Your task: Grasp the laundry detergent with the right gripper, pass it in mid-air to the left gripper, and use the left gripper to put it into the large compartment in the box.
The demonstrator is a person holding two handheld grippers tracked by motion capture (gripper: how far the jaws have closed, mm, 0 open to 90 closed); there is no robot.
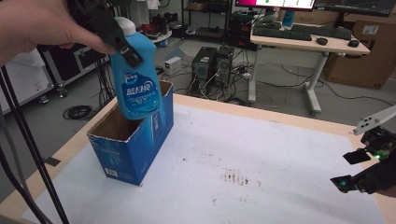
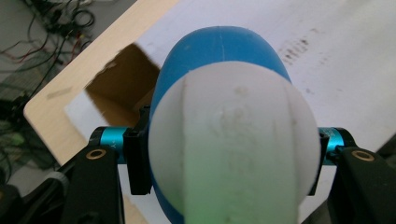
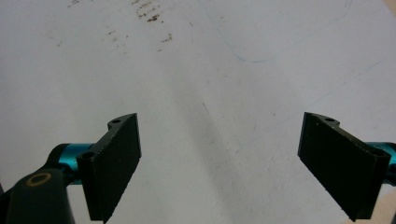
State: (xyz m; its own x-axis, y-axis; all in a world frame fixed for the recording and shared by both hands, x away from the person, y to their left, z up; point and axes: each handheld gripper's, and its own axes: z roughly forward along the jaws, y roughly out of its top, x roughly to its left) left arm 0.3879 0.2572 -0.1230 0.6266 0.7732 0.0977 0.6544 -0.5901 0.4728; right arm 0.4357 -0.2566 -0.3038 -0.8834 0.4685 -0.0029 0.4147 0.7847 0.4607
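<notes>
Left gripper (image 1: 122, 43) is clamped on the blue bottle (image 1: 137, 84) at its neck, just below the white cap (image 2: 229, 144); fingers (image 2: 139, 158) press both sides. Bottle hangs near-upright, long axis roughly vertical, slightly tilted, base at the mouth of the open blue carton (image 1: 135, 140), which stands on the tabletop (image 1: 261, 158) at near left. Cannot tell if base is inside the rim or just above it. Judgement: the next move turns on this vertical alignment of bottle over opening. Right gripper (image 1: 352, 170) at near right, well apart from the carton, fingers (image 3: 116, 163) wide apart, nothing between them. Left hand is clearly nearer.
</notes>
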